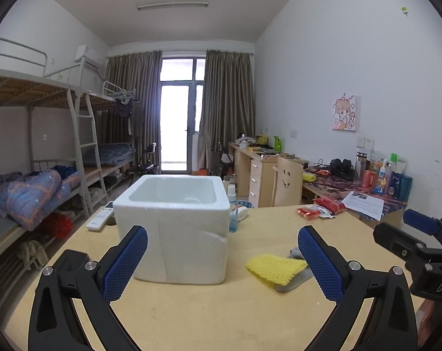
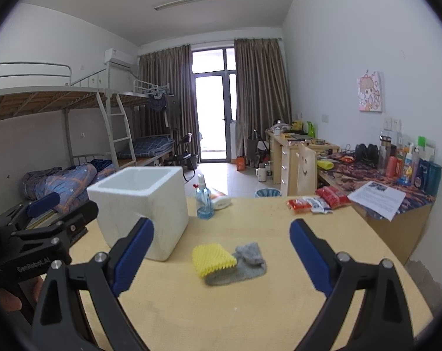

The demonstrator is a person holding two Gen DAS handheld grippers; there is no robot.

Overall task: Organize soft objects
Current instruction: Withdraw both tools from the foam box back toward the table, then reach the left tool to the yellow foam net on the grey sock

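A white foam box (image 1: 174,228) (image 2: 142,204) stands open-topped on the wooden table (image 1: 221,316) (image 2: 250,307). To its right a yellow foam net sleeve (image 1: 275,267) (image 2: 212,259) lies partly on a grey sock (image 1: 294,280) (image 2: 244,263). My left gripper (image 1: 222,251) is open, held low near the table's front, with the box ahead of its left finger. My right gripper (image 2: 222,242) is open too, a short way behind the sleeve and sock. Each gripper shows at the edge of the other's view.
Behind the box are a spray bottle (image 2: 204,201), a white remote (image 1: 99,218) and a white-orange object (image 2: 221,200). Red and white snack packets (image 2: 317,200) lie at the far right. A cluttered desk (image 2: 396,187), a chair (image 2: 306,169) and bunk beds (image 1: 45,181) surround the table.
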